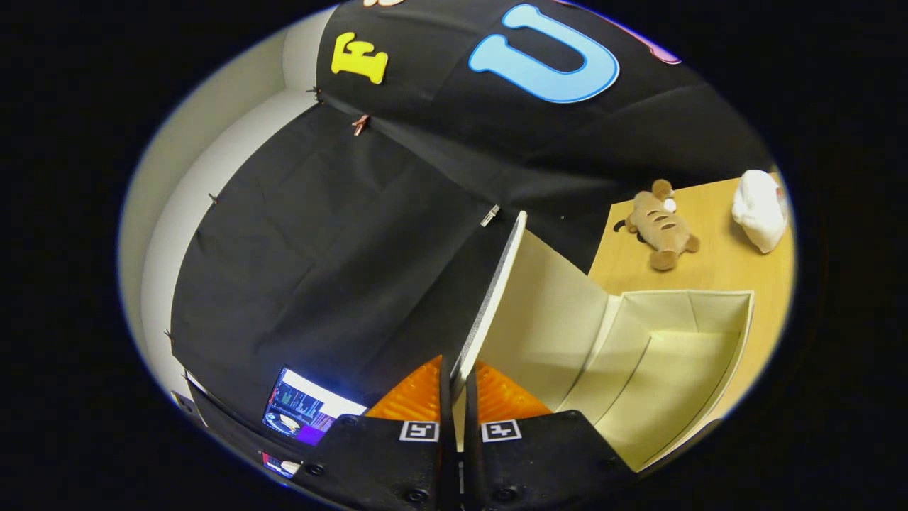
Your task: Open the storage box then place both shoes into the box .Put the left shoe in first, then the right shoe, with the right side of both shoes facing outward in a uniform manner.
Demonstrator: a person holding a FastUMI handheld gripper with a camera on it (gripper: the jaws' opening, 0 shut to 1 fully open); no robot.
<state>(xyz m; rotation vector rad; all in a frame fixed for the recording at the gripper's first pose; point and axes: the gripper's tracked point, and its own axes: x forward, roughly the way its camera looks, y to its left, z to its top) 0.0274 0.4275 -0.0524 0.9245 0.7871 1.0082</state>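
Note:
My gripper (457, 387) is shut on the edge of the storage box's lid (496, 284), a thin cream panel that stands up between my two fingers and runs away from them. The lid is raised, swung up and away from the box. To the right of the lid the cream storage box (738, 333) lies open, its pale inside walls and floor bare. I see no shoe in the box.
The box sits on a light wooden table (716, 266). Beyond the box lie a brown plush animal (661, 226) and a white soft object (760, 209). A lit screen (306, 408) glows low to the left of my fingers, under the black cloth wall.

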